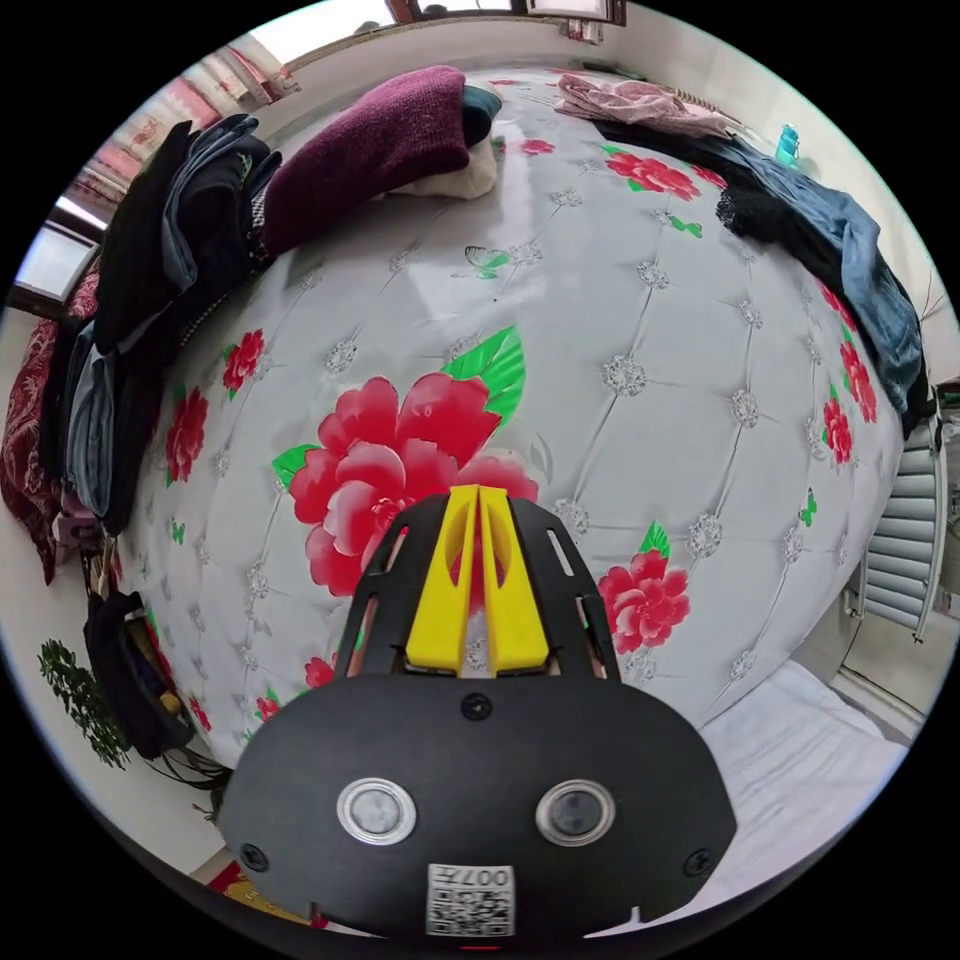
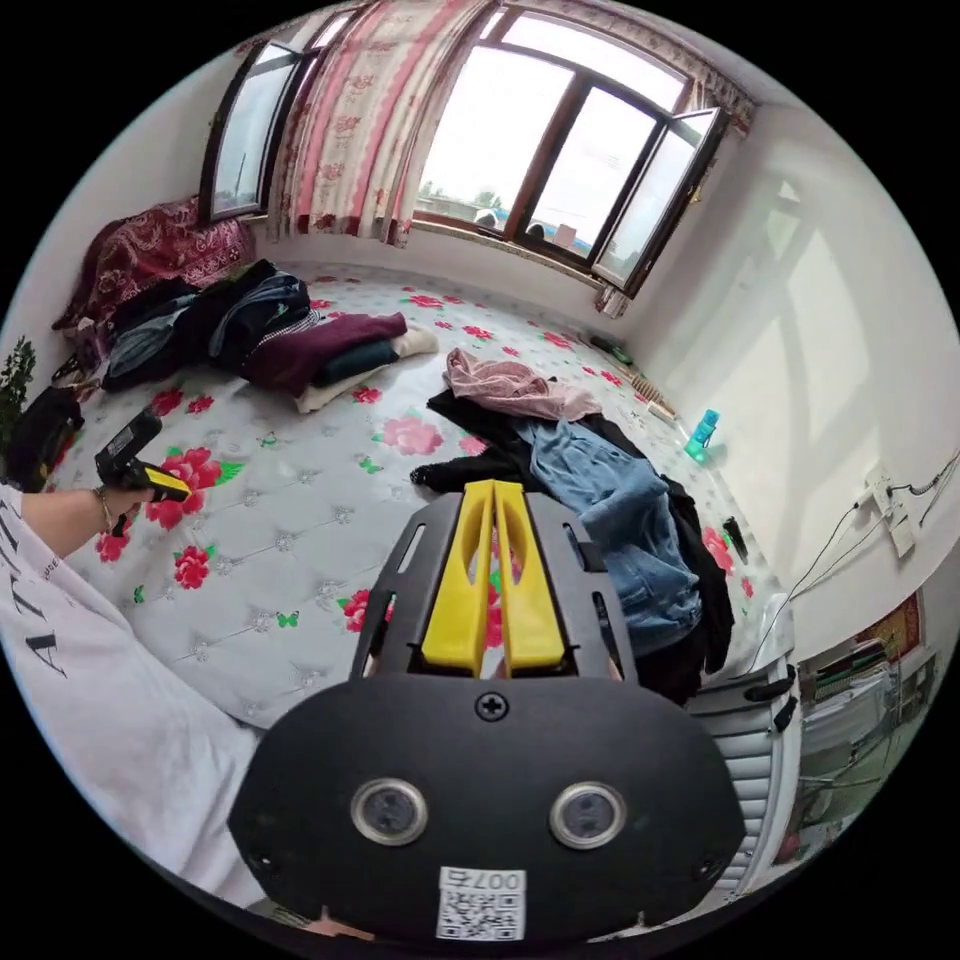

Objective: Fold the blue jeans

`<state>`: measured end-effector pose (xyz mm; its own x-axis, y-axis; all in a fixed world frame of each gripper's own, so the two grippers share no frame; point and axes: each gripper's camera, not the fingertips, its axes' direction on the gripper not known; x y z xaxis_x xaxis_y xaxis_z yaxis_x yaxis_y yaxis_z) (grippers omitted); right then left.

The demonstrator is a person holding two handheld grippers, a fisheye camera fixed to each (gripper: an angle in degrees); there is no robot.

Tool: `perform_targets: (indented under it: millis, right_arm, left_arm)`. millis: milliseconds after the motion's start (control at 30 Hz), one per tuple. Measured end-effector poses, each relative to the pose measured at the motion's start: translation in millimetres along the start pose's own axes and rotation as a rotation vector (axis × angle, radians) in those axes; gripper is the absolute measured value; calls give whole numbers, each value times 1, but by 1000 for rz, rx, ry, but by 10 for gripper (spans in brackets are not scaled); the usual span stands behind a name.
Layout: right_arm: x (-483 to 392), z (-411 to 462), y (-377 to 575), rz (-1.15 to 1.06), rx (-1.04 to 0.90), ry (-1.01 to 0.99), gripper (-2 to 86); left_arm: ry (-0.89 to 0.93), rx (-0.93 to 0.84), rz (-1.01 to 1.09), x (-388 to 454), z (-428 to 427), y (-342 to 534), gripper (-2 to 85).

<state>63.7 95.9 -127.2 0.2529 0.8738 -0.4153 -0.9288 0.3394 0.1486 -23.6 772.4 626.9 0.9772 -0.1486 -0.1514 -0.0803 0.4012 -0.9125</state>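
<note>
Left gripper view: left gripper (image 1: 477, 492) hangs over the bed (image 1: 620, 300), yellow jaws pressed together, nothing between them. Under the tips is a big red flower print on the grey quilted cover. Blue jeans (image 1: 870, 275) lie at the far right edge of the bed, crumpled, unfolded, draped lengthwise; faded mid-blue denim, partly over a black garment (image 1: 760, 205). Pink garment (image 1: 640, 102) beyond them. Far left: a maroon sweater (image 1: 375, 145) on a cream piece, and next to it a dark clothes pile (image 1: 170, 260).

Right gripper view: right gripper (image 2: 494, 487) also has jaws together, empty, held above the bed's near right part. Blue jeans (image 2: 620, 525) just past its tips and to the right, bunched in loose folds, waistband end toward the window (image 2: 560, 160), lower end running to the near bed edge; black garment (image 2: 480, 465) underneath sticks out on both sides. Pink garment (image 2: 510, 388) touches their far end. Left gripper (image 2: 135, 465) at far left, in the person's hand (image 2: 115, 480) over the flower print, well apart from the jeans; its jaws look together. White sleeve (image 2: 110, 690) at near left. Teal bottle (image 2: 703, 433) by the right wall.
</note>
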Motion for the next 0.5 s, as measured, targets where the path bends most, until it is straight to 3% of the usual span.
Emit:
perform_targets:
  millis: [133, 300, 500]
  right_arm:
    - [-7, 32, 1, 87, -59, 214, 63]
    - [50, 124, 28, 205, -304, 203, 111]
    - [108, 257, 69, 226, -602, 142, 106]
  left_arm:
    - [38, 32, -8, -21, -8, 18, -10]
    - [0, 16, -30, -34, -10, 24, -10]
    - [-58, -72, -74, -34, -3, 15, -10]
